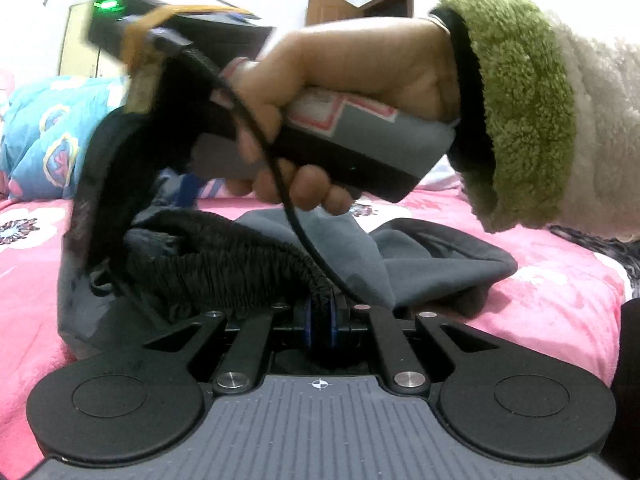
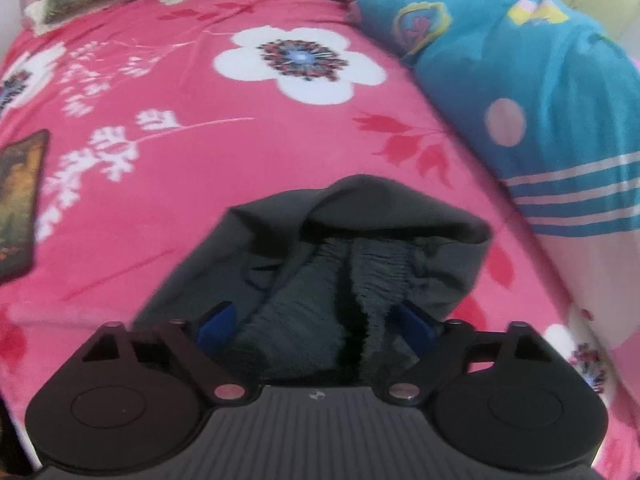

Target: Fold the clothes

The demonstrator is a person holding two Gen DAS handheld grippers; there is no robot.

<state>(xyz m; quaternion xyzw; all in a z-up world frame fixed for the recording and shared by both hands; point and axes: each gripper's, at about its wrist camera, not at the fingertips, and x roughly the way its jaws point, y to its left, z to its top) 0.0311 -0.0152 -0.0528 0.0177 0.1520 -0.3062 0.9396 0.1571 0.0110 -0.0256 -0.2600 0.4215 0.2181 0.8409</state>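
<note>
Left wrist view: the left gripper (image 1: 321,322) pinches the elastic waistband (image 1: 224,268) of grey trousers (image 1: 432,256) on a pink floral bedspread (image 1: 540,280); a door (image 1: 332,4) stands behind. Right wrist view: the right gripper (image 2: 316,320) hangs spread over the same waistband (image 2: 380,264), apparently untouched; closing comes next.

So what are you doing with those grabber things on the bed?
A person is folding grey pants on the pink flowered bedspread. The left hand-held gripper is pinched shut on the black elastic waistband. The right hand-held gripper is open, its blue pads either side of the bunched cloth, not squeezing yet.
</note>
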